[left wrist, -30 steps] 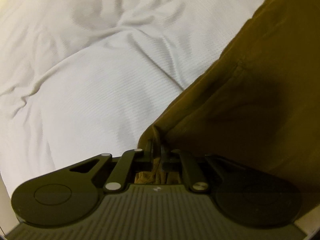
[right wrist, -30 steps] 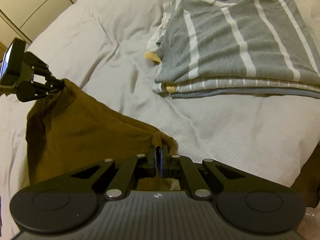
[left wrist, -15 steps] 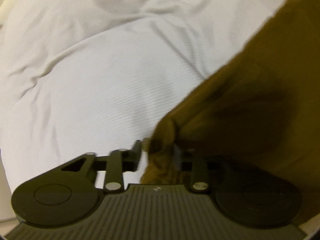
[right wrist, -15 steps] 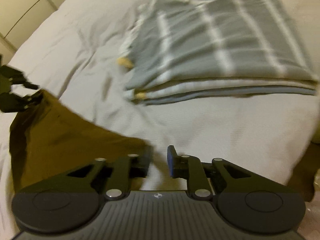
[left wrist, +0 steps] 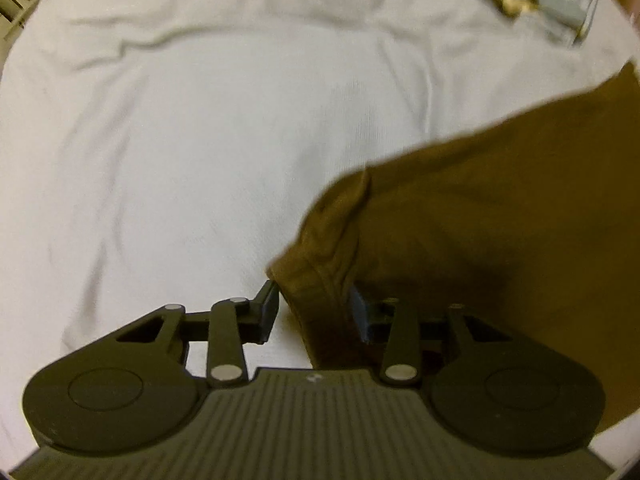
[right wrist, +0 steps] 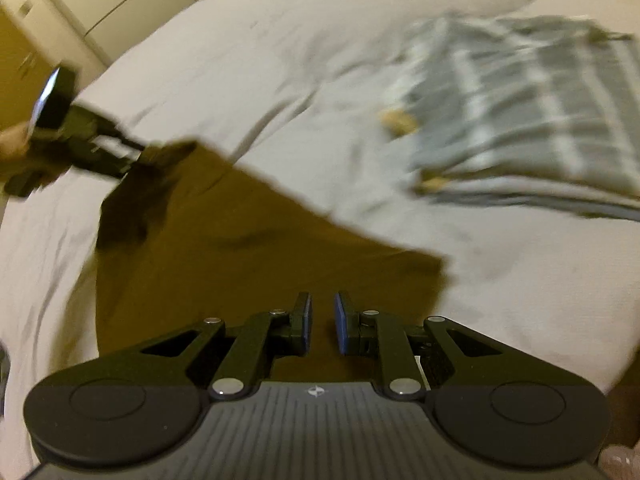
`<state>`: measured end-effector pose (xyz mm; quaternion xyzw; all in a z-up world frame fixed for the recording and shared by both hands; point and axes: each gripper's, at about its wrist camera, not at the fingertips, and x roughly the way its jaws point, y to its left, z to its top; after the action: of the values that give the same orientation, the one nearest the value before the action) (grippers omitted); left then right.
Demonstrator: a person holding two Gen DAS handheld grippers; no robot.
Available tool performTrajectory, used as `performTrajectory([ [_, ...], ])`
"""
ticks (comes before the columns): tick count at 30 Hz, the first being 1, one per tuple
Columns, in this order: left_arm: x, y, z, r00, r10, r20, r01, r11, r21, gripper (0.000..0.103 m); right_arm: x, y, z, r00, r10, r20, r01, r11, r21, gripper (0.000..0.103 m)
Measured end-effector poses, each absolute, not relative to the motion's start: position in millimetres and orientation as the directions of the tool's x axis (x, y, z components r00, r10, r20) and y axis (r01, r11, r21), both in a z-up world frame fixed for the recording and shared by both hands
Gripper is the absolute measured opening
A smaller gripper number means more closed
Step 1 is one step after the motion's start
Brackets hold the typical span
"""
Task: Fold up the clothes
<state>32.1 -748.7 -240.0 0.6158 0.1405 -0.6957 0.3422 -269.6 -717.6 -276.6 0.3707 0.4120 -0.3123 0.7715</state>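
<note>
Your left tongs (left wrist: 314,312) stand wide apart, and a bunched corner of the brown garment (left wrist: 500,220) lies loose in the gap between the two fingers; neither blue pad presses on the cloth; the rest of the garment spreads off to the right over the white bed sheet (left wrist: 200,140). Far up at the right edge of that view you can make out a blurred corner of the grey striped pile (left wrist: 552,4).

Your right tongs (right wrist: 322,324) are parted by a narrow gap with nothing between them; they hover just over the near edge of the brown garment (right wrist: 240,248), which lies flat on the bed (right wrist: 280,40) and stretches away to the left; at its far left corner the other tongs (right wrist: 132,152) show, blurred, right at the cloth's corner, with part of a hand (right wrist: 12,142) behind them. The folded grey striped pile (right wrist: 540,120) sits on the bed to the right, apart from the brown garment, bare sheet between them; the whole view is smeared by motion, so finer detail on the pile cannot be told. Pale cupboard doors (right wrist: 100,0) stand beyond the bed at the upper left.
</note>
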Motion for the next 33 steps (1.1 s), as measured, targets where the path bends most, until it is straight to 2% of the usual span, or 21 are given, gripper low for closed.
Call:
performTrajectory([
  [1, 31, -750, -243, 0.004, -0.307, -0.952, 0.65, -0.723, 0.236, 0.033, -265, -716, -283, 0.461, -0.158, -0.873, 0.779, 0.543, 0.313, 0.019],
  [3, 30, -754, -248, 0.021, -0.312, -0.95, 0.653, -0.715, 0.249, 0.04, -261, -716, -295, 0.438, -0.125, -0.89, 0.761, 0.578, 0.293, 0.019],
  [10, 46, -738, -221, 0.02, -0.362, -0.932, 0.729, -0.633, 0.262, 0.042, -291, -738, -294, 0.337, -0.169, -0.926, 0.77, 0.615, 0.168, 0.019],
  [13, 55, -711, -198, 0.039, -0.405, -0.913, 0.782, -0.557, 0.281, 0.041, -300, -747, -281, 0.328, -0.177, -0.928, 0.773, 0.614, 0.156, 0.023],
  [19, 44, -625, -168, 0.057, -0.436, -0.898, 0.851, -0.449, 0.272, 0.04, -287, -714, -252, 0.398, -0.112, -0.911, 0.692, 0.688, 0.218, 0.023],
  [24, 27, -544, -165, 0.02, -0.423, -0.906, 0.889, -0.408, 0.21, 0.041, -272, -665, -240, 0.429, -0.043, -0.902, 0.617, 0.744, 0.258, 0.026],
  [29, 13, -460, -171, -0.034, -0.461, -0.887, 0.912, -0.378, 0.161, 0.045, -259, -590, -241, 0.414, -0.034, -0.91, 0.515, 0.833, 0.203, 0.027],
  [33, 7, -407, -176, -0.077, -0.516, -0.853, 0.932, -0.341, 0.122, 0.049, -250, -541, -245, 0.399, -0.079, -0.914, 0.388, 0.917, 0.09, 0.037],
])
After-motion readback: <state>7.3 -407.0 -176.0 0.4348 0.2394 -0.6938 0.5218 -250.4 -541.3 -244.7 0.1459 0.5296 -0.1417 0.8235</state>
